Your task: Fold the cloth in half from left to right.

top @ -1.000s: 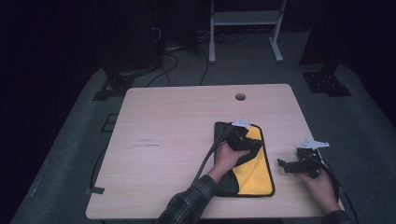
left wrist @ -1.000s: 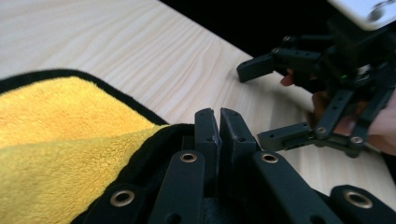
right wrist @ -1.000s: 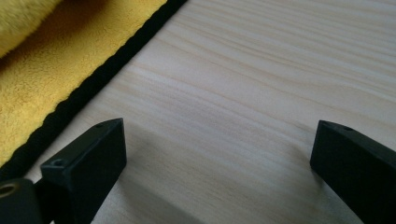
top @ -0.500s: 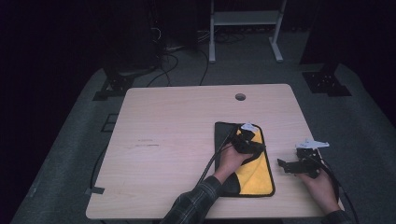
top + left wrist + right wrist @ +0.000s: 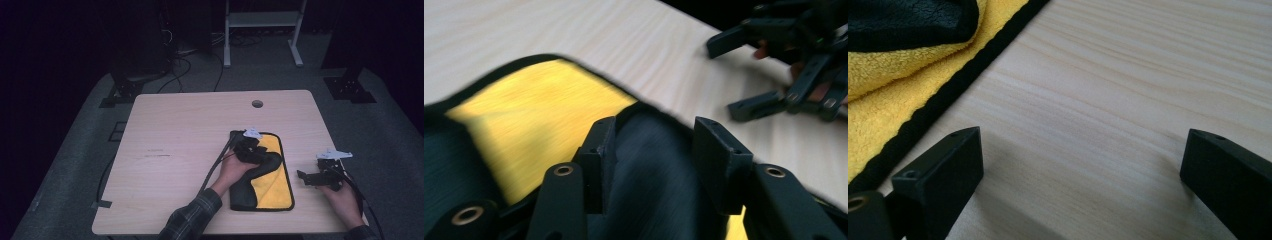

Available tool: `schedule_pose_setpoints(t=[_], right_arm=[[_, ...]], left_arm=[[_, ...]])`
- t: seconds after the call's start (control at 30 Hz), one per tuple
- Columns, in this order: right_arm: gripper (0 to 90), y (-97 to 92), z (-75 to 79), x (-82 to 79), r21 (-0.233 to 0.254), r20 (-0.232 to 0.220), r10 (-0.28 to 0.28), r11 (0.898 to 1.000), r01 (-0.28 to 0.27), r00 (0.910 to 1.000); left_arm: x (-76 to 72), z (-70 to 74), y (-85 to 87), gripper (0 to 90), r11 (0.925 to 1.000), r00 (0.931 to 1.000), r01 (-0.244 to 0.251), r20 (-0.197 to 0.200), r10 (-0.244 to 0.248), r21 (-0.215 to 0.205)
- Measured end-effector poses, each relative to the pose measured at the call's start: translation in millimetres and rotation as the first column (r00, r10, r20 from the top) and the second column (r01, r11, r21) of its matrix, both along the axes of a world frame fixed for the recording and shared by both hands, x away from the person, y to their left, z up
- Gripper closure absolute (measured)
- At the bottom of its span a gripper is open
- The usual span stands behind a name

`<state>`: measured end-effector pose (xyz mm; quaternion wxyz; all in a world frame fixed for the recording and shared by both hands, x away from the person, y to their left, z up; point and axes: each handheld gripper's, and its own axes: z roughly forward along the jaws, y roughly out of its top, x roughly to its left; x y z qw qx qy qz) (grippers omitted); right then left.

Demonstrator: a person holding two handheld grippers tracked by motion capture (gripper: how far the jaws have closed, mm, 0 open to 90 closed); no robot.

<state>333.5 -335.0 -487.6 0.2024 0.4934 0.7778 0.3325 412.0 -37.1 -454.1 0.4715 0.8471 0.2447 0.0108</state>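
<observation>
A yellow cloth (image 5: 274, 187) with a black border lies on the table's right half, and its black side (image 5: 247, 187) is folded over the left part. My left gripper (image 5: 262, 154) hovers over the cloth's far end and points right. Its jaws have just been opening. In the left gripper view they (image 5: 656, 145) stand apart, with a black fold of the cloth (image 5: 651, 185) lying loosely between them. My right gripper (image 5: 305, 177) rests open on bare wood to the right of the cloth; its jaws (image 5: 1083, 145) are wide with nothing between them.
The wooden table (image 5: 190, 125) has a cable hole (image 5: 257, 104) near its far edge. The left gripper's cable (image 5: 215, 167) trails across the table towards the front. A white metal stand (image 5: 260, 20) is on the floor behind. The cloth's black hem (image 5: 943, 100) runs close to my right gripper.
The left gripper's jaws have parted over the black fold, and the hand has shifted a little to the left and away. The right gripper has kept still.
</observation>
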Motion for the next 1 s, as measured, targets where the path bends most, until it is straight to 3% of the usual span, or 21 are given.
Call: schedule_pose_setpoints(t=[0.17, 0.33, 0.47, 0.67, 0.77, 0.87, 1.0], right_arm=[[2.8, 0.0, 0.0, 0.0, 0.0, 0.0, 0.0, 1.0, 0.0, 1.0], [2.9, 0.0, 0.0, 0.0, 0.0, 0.0, 0.0, 1.0, 0.0, 1.0], [2.8, 0.0, 0.0, 0.0, 0.0, 0.0, 0.0, 1.0, 0.0, 1.0], [2.9, 0.0, 0.0, -0.2, 0.001, 0.0, 0.0, 1.0, 0.0, 1.0], [2.9, 0.0, 0.0, -0.3, 0.0, 0.0, 0.0, 1.0, 0.0, 1.0], [2.9, 0.0, -0.1, -0.4, 0.001, 0.0, 0.0, 1.0, 0.0, 1.0], [2.9, 0.0, 0.0, -0.4, 0.0, 0.0, 0.0, 1.0, 0.0, 1.0]], left_arm=[[-6.5, -2.4, 34.9, 45.8, 0.9945, 0.995, -0.081, 0.064, 0.077, 0.067], [-6.8, -10.3, 67.1, 42.3, 0.9835, 0.9886, -0.144, 0.06, 0.138, 0.11], [-7.3, -14.6, 79.6, 41.3, 0.9746, 0.9825, -0.183, 0.058, 0.177, 0.129], [-12.7, -22.4, 85.5, 42.8, 0.9701, 0.9827, -0.185, 0.041, 0.18, 0.157], [-17.9, -21.6, 86.7, 46.1, 0.9709, 0.9839, -0.179, 0.029, 0.177, 0.159], [-24.8, -22.1, 86.1, 52.7, 0.9706, 0.9845, -0.174, 0.049, 0.168, 0.166], [-29.8, -22.4, 83.0, 73.0, 0.975, 0.9884, -0.151, 0.039, 0.147, 0.163]])
